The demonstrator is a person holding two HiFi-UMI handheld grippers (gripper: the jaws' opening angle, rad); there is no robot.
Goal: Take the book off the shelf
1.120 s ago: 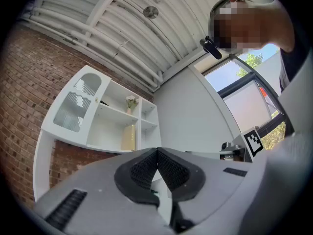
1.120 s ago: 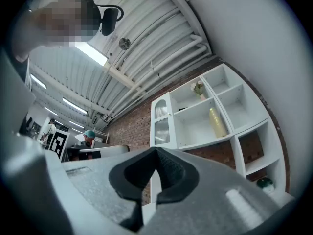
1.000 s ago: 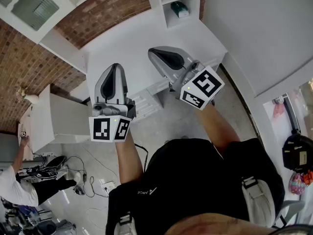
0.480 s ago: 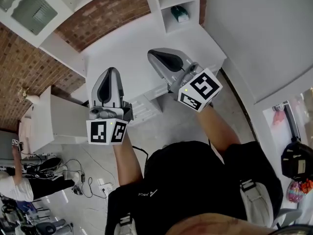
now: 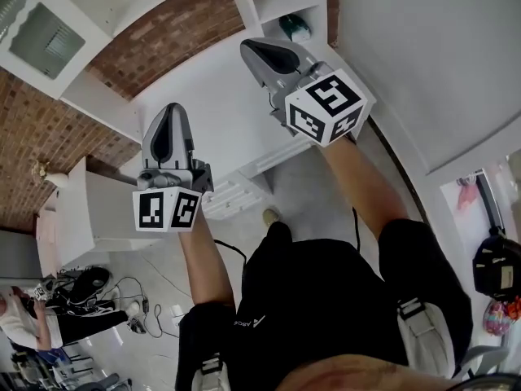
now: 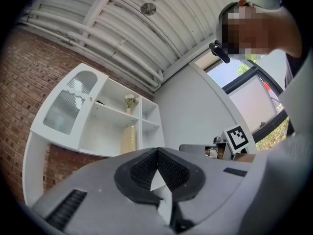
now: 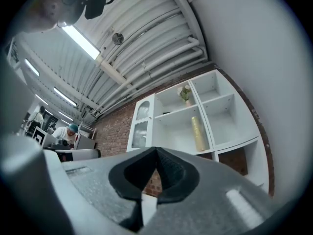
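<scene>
A white shelf unit (image 7: 215, 116) hangs on the brick wall above both grippers. A tall pale yellow thing (image 7: 197, 133) stands upright in its middle compartment; it shows again (image 6: 128, 139) in the left gripper view, and I cannot tell whether it is the book. In the head view a teal thing (image 5: 295, 28) lies in a cubby at the top. My right gripper (image 5: 247, 46) is raised near that cubby, shut and empty. My left gripper (image 5: 172, 107) is lower and to the left, also shut with nothing between its jaws.
A small vase with a plant (image 7: 185, 93) stands on the shelf above the yellow thing. A glass-door cabinet (image 5: 45, 27) is at the left. Below lie a white desk top (image 5: 212, 96), a low white cabinet (image 5: 89, 210) and floor cables (image 5: 122, 300). A person (image 5: 24, 320) is at the lower left.
Both grippers have moved up and forward toward the shelf, the right one farther, now close to the cubby with the teal thing. Both stayed shut.
</scene>
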